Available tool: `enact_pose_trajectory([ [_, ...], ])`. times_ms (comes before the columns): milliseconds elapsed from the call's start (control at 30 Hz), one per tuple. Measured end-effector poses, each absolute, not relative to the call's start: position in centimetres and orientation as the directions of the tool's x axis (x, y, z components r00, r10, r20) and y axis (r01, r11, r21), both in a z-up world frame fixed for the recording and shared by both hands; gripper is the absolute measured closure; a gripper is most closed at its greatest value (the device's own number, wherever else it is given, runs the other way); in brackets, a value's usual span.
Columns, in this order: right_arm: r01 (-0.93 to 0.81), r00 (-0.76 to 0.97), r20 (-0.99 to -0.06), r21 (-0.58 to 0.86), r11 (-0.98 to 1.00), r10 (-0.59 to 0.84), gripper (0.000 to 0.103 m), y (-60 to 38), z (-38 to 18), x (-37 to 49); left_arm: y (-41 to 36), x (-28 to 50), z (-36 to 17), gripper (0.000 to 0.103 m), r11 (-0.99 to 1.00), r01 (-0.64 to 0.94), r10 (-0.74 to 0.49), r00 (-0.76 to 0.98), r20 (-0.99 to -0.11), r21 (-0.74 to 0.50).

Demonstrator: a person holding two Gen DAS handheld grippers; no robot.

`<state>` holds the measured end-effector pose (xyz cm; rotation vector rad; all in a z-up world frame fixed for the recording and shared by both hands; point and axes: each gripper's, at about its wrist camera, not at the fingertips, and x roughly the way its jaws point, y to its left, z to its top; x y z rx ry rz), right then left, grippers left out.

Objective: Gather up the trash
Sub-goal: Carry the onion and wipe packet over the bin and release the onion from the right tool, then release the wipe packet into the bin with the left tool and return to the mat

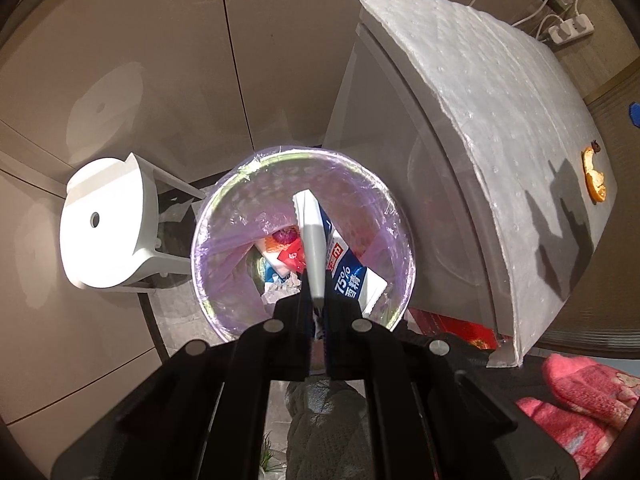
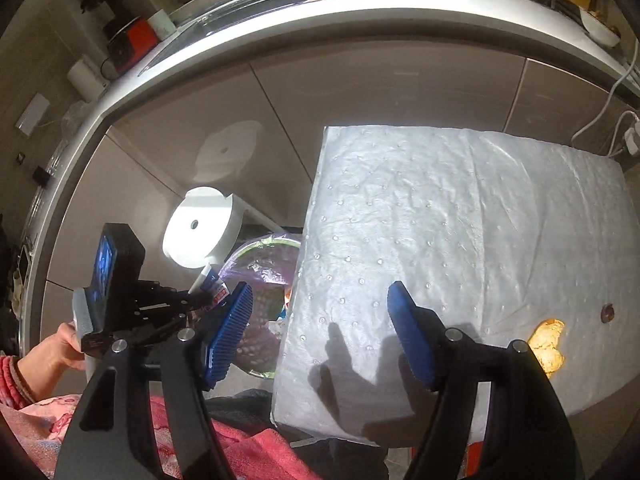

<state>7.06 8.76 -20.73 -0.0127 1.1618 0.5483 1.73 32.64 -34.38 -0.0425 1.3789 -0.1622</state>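
left tool [image 1: 318, 312]: pressed together on a blue-and-white wipes packet [image 1: 340, 268], pinched by its near edge so it hangs nose-down

packet's place: right over the bin [image 1: 208, 240], so letting go should drop it cleanly inside

bin: lined with a purple bag [image 1: 240, 216], wrappers already at the bottom; it stands on the floor between the white stool [image 1: 104, 220] on its left and the desk [image 1: 500, 120] on its right

right tool [image 2: 320, 330]: spread, nothing between its blue pads [image 2: 226, 332], hanging over my desk's near left edge, ready for more

next trash, I judge: orange peel [image 2: 548, 346] at the right of the padded desk
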Motion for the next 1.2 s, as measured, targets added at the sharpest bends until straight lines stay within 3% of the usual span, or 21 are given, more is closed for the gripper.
enact_pose_trajectory([
  [133, -0.398, 0.290, -0.877, 0.253, 0.882, 0.382, 0.033, 7.6, -20.5, 6.7, 32.3, 2.1, -36.2, 0.095, 0.987, 0.099, -0.136, 0.134, -0.982, -0.123],
  [200, -0.393, 0.294, -0.880, 0.244, 0.887, 0.373, 0.033, 7.4, -20.5, 6.4, 32.1, 2.1, -36.7, 0.069, 0.986, 0.103, -0.139, 0.111, -0.984, -0.127],
  [267, -0.384, 0.300, -0.880, 0.241, 0.891, 0.368, 0.033, 7.0, -20.5, 6.3, 31.9, 2.0, -36.5, 0.060, 0.988, 0.108, -0.124, 0.128, -0.984, -0.110],
  [533, -0.306, 0.344, -0.864, 0.268, 0.914, 0.368, 0.033, 3.7, -20.1, 6.6, 30.8, 1.9, -34.0, 0.057, 0.985, 0.139, -0.123, 0.160, -0.979, -0.102],
  [733, -0.138, 0.426, -0.861, 0.241, 0.961, 0.277, 0.030, -4.6, -20.0, 7.8, 27.0, 1.9, -27.8, 0.037, 0.970, 0.223, -0.164, 0.284, -0.945, -0.101],
  [933, -0.017, 0.445, -0.877, 0.193, 0.981, 0.180, 0.030, -12.6, -20.9, 7.9, 18.9, 3.1, -23.6, 0.027, 0.926, 0.358, -0.250, 0.342, -0.906, -0.121],
  [1200, 0.057, 0.431, -0.891, 0.188, 0.980, 0.146, 0.030, -19.9, -22.5, 7.4, 4.5, 4.5, -24.4, 0.023, 0.832, 0.544, -0.302, 0.288, -0.909, -0.104],
])
